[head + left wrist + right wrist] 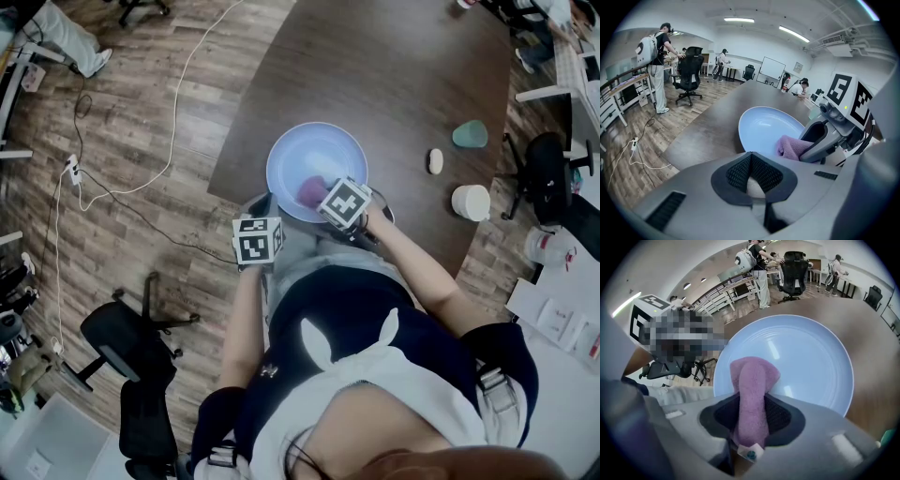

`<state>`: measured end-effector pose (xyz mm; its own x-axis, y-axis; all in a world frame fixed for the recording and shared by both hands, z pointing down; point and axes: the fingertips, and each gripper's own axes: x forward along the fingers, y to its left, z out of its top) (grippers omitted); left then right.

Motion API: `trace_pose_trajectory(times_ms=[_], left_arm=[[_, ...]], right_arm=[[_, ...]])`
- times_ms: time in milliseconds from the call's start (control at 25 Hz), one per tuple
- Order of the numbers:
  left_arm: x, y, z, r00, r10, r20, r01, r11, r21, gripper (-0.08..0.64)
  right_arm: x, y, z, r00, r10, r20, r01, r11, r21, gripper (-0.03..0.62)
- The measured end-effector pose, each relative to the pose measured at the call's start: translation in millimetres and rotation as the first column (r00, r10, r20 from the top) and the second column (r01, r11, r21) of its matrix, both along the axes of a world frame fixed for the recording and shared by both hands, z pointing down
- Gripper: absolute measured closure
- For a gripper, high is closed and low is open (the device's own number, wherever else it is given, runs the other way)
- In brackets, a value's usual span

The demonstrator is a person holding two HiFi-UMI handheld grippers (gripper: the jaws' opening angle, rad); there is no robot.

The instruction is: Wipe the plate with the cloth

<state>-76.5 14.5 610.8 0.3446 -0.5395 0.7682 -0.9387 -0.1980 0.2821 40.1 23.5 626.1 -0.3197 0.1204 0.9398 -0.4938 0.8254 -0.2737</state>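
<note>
- The right gripper (751, 401) had its jaws clenched on the purple cloth (752, 380). The cloth's free end stuck out past the jaw tips and lay on the near part of the pale blue plate (806, 357).
- The plate sat on the dark worktop (375, 66), close to its near edge.
- The left gripper (751, 161) hung just beside the plate's near-left rim. Its jaws were pressed together at the tips, with nothing plainly between them.
- Wiping looked to be under way rather than finished, since the cloth met only the near part of the plate. The middle and far side seemed left to cover.
- No dirt or wet streak showed on the plate, so how much had been wiped could not be judged.
- Whether the left jaw tips touched the rim was hard to make out, because the gripper's own body hid that spot.
- The cloth's rear end was cut off inside the right jaws.
</note>
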Motion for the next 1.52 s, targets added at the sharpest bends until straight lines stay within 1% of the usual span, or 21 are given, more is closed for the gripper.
trace_pose_trajectory(times_ms=[120, 320, 600, 720, 960, 1080, 1240, 1360, 1520], left_arm=[[-0.3, 0.1, -0.9, 1.0, 0.0, 0.002, 0.0, 1.0, -0.001, 0.556], [-0.3, 0.7, 0.9, 1.0, 0.004, -0.001, -0.004, 1.0, -0.002, 0.555], [0.7, 1.4, -1.0, 1.0, 0.005, 0.001, -0.005, 1.0, -0.001, 0.557], [1.3, 0.2, -0.7, 1.0, 0.007, 0.0, -0.007, 1.0, -0.001, 0.556], [0.8, -0.1, -0.5, 1.0, 0.005, 0.001, -0.005, 1.0, -0.003, 0.557], [0.6, -0.3, -0.7, 1.0, 0.006, 0.001, -0.006, 1.0, -0.004, 0.557], [1.9, 0.2, 0.3, 1.0, 0.005, 0.004, -0.005, 1.0, -0.003, 0.557], [0.9, 1.6, 0.7, 1.0, 0.006, 0.004, -0.006, 1.0, -0.004, 0.557], [1.5, 0.5, 0.6, 1.0, 0.007, 0.005, -0.007, 1.0, -0.006, 0.556]], right_arm=[[7.7, -4.0, 0.5, 0.999, 0.017, -0.031, -0.016, 1.0, 0.012, 0.453], [18.4, -22.7, -2.4, 0.997, 0.023, -0.072, -0.015, 0.995, 0.102, 0.453], [40.1, -36.7, -3.4, 0.99, 0.077, -0.122, -0.059, 0.987, 0.147, 0.453], [45.3, -44.8, -2.9, 0.987, 0.101, -0.123, -0.08, 0.984, 0.162, 0.453], [49.3, -55.2, -3.0, 0.984, 0.136, -0.116, -0.117, 0.98, 0.162, 0.453], [54.3, -62.3, -1.6, 0.978, 0.164, -0.129, -0.141, 0.975, 0.174, 0.453], [57.0, -69.4, -1.6, 0.976, 0.176, -0.126, -0.152, 0.972, 0.18, 0.453], [60.4, -72.6, -0.3, 0.971, 0.2, -0.135, -0.172, 0.966, 0.19, 0.453], [61.2, -79.4, 0.4, 0.967, 0.224, -0.123, -0.196, 0.959, 0.204, 0.453]])
